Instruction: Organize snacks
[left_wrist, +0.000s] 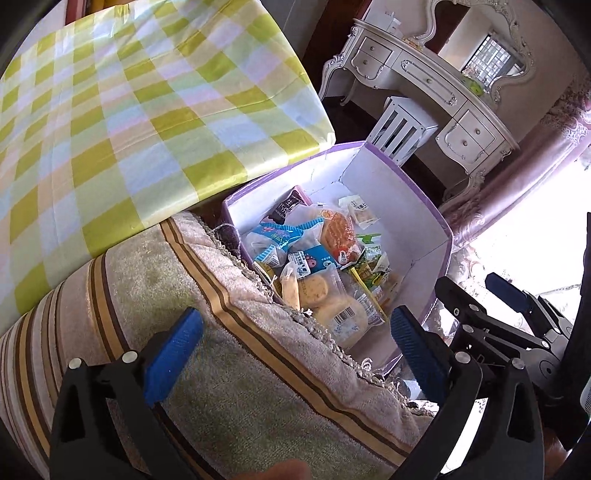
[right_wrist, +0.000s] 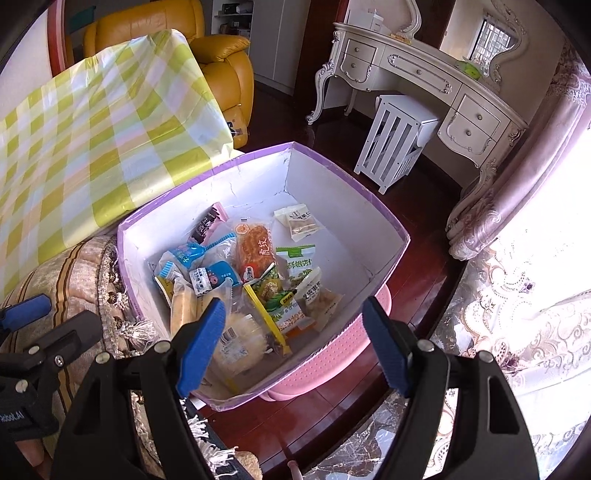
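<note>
A white box with a purple rim (right_wrist: 332, 192) holds several packaged snacks: an orange bread packet (right_wrist: 255, 251), green packets (right_wrist: 295, 269), blue packets (right_wrist: 207, 273) and round cakes in clear wrap (right_wrist: 240, 339). My right gripper (right_wrist: 293, 343) hangs open over the box's near side, nothing between its blue pads. My left gripper (left_wrist: 295, 354) stands wide open above the striped towel-covered sofa arm (left_wrist: 155, 295), just left of the box (left_wrist: 391, 214), and holds nothing. The right gripper (left_wrist: 469, 288) also shows at the right of the left wrist view.
A table under a yellow-green checked cloth (right_wrist: 92, 140) stands left of the box. The box rests on a pink plastic stool (right_wrist: 332, 354) on dark wood floor. Beyond are a yellow armchair (right_wrist: 221, 55), a white dressing table (right_wrist: 424, 74) and a white slatted stool (right_wrist: 395, 136).
</note>
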